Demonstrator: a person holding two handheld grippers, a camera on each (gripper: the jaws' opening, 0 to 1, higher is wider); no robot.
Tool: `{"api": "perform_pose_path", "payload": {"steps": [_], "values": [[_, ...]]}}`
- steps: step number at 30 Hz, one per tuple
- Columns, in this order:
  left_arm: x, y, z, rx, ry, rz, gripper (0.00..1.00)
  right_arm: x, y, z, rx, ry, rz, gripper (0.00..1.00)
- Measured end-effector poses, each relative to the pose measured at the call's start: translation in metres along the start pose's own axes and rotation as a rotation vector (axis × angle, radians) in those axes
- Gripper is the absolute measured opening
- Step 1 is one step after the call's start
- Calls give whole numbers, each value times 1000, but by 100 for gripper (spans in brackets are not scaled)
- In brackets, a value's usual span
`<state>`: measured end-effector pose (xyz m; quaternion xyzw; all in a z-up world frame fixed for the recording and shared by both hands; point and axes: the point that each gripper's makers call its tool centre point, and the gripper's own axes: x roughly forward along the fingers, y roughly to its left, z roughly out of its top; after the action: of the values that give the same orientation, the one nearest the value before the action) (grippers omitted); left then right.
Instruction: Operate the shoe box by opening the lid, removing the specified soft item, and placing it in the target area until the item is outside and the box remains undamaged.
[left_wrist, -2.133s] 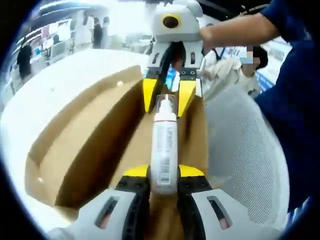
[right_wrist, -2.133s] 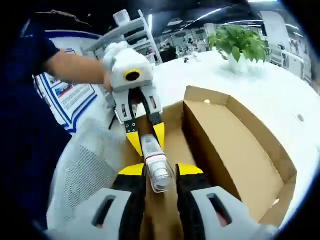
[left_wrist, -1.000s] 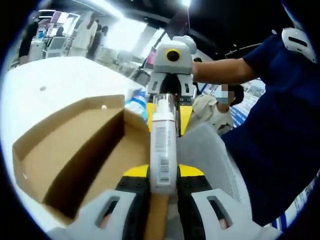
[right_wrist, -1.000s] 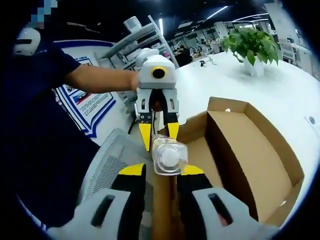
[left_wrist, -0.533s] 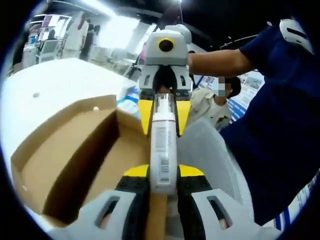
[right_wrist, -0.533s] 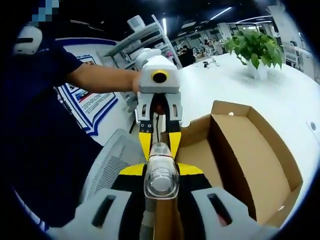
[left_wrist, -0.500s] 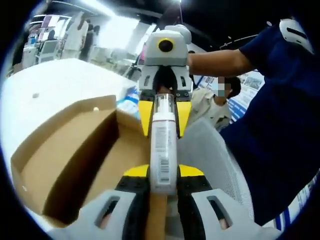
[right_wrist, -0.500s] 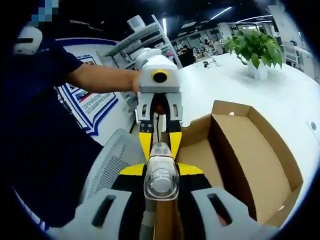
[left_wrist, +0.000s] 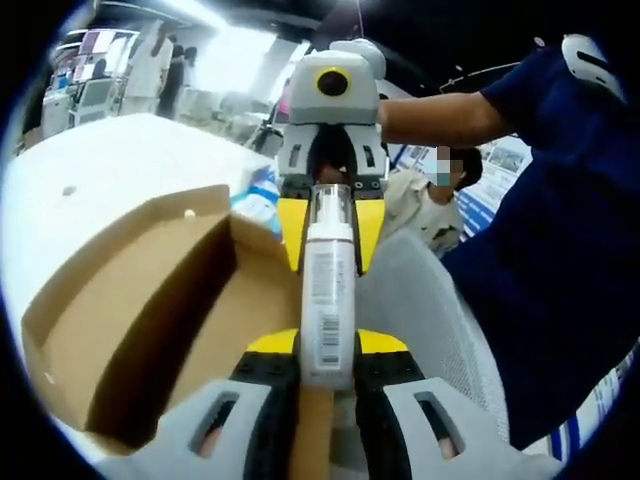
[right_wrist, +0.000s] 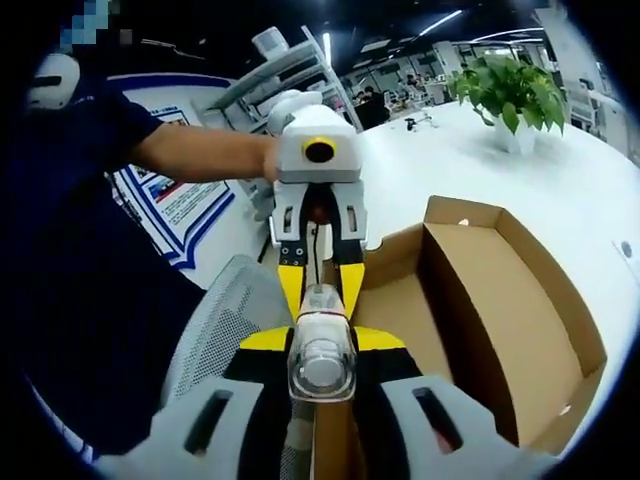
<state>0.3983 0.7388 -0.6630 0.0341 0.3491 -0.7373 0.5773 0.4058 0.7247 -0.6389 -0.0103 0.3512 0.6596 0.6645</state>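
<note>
In the left gripper view my left gripper (left_wrist: 327, 352) is closed on the base end of a white spray bottle (left_wrist: 328, 290); its barcode label faces the camera and its long axis runs straight away from me to the clear cap. At that far end my right gripper (left_wrist: 330, 215) comes in facing me, its yellow jaws on either side of the cap, and my bare forearm (left_wrist: 440, 112) reaches in from the right behind it.

In the right gripper view I see the same bottle (right_wrist: 321, 352) end-on: the clear cap points at the lens, sitting between my right gripper's (right_wrist: 320, 345) yellow jaw tips, which are narrowed around it. Whether they actually press the cap I cannot tell. Beyond it my left gripper (right_wrist: 320, 285) holds the far end, my hand (right_wrist: 268, 158) wrapped behind its white housing.

The bottle hangs above the open cardboard shoe box (right_wrist: 500, 300), over its near edge, beside a grey mesh chair back (left_wrist: 425, 310). Past the box, this view alone shows the white table (right_wrist: 470, 170) and a potted plant (right_wrist: 503, 95).
</note>
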Motion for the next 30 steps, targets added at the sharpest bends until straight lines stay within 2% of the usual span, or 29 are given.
{"api": "perform_pose_path", "payload": {"steps": [6, 12, 16, 19, 23, 26, 28, 30], "values": [[2, 1, 0, -7, -7, 16, 18, -2, -1, 0, -8, 4, -22, 19], [4, -3, -2, -30, -15, 0, 18, -1, 4, -1, -3, 15, -13, 19], [4, 1, 0, -45, -34, 23, 19, -3, 1, 0, -6, 7, -28, 19], [-1, 4, 5, -103, -78, 45, 21, -6, 1, 3, -8, -2, -36, 19], [-10, 7, 2, -100, -76, 91, 24, -15, -5, 6, -13, -7, -59, 19], [-24, 15, 3, -97, -113, 210, 22, -23, -9, 7, -15, -10, -82, 19], [-37, 28, -2, -88, -112, 350, 17, -29, -12, 6, -13, -9, -101, 19], [-47, 32, -3, -131, -147, 454, 16, -35, -15, 4, -13, -3, -120, 19]]}}
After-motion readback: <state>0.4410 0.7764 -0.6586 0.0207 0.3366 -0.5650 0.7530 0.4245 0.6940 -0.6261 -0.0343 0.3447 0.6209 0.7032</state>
